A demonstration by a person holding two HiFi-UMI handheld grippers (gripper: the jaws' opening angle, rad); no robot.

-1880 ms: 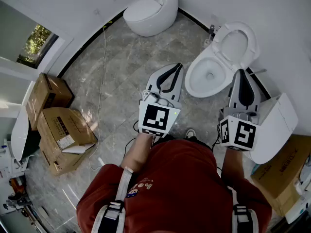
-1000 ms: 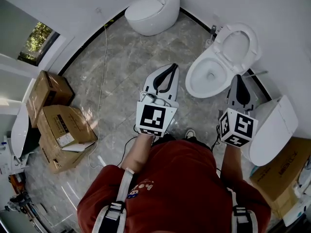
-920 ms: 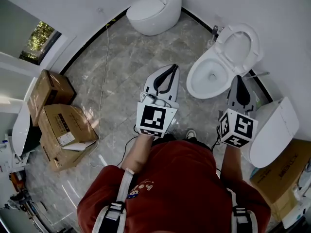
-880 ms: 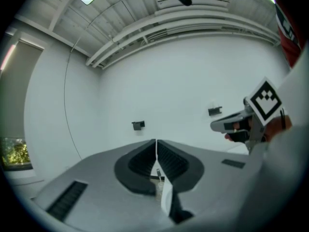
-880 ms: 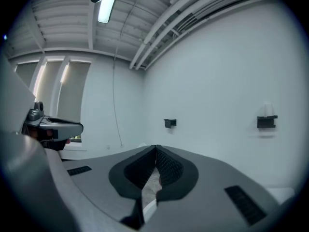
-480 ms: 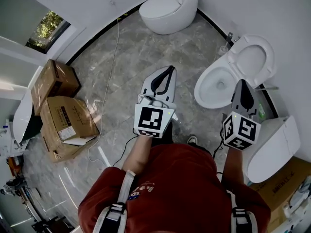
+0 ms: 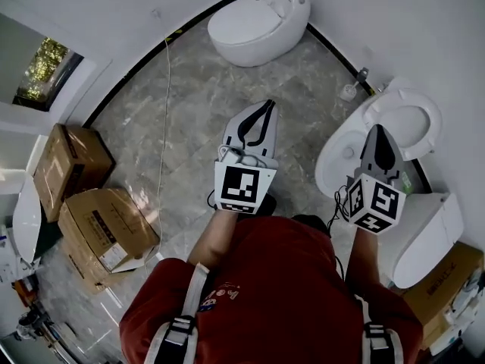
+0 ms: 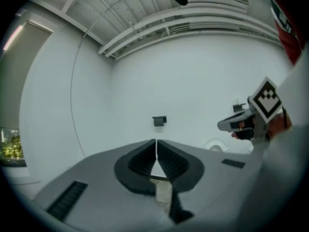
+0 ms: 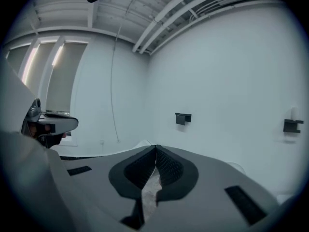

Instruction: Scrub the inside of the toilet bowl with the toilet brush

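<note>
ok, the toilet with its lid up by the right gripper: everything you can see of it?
The toilet is white, glossy, ceramic-looking. Its lid is raised, toward the wall; the bowl lies open. It stands on the grey marbled floor. The shut right gripper overlaps its middle in the head view; whether they touch cannot be told.

Bare marble floor [image 7: 189, 105] lies open ahead of the left gripper [image 7: 266, 105], between the closed toilet [image 7: 258, 17] at the far wall and the open toilet bowl [image 7: 339, 158] on the right. The raised seat [image 7: 413, 120] backs the bowl. Another white fixture [image 7: 424, 230] crowds the right side. Cardboard boxes [image 7: 98, 226] and a thin cable [image 7: 161, 89] line the left.
</note>
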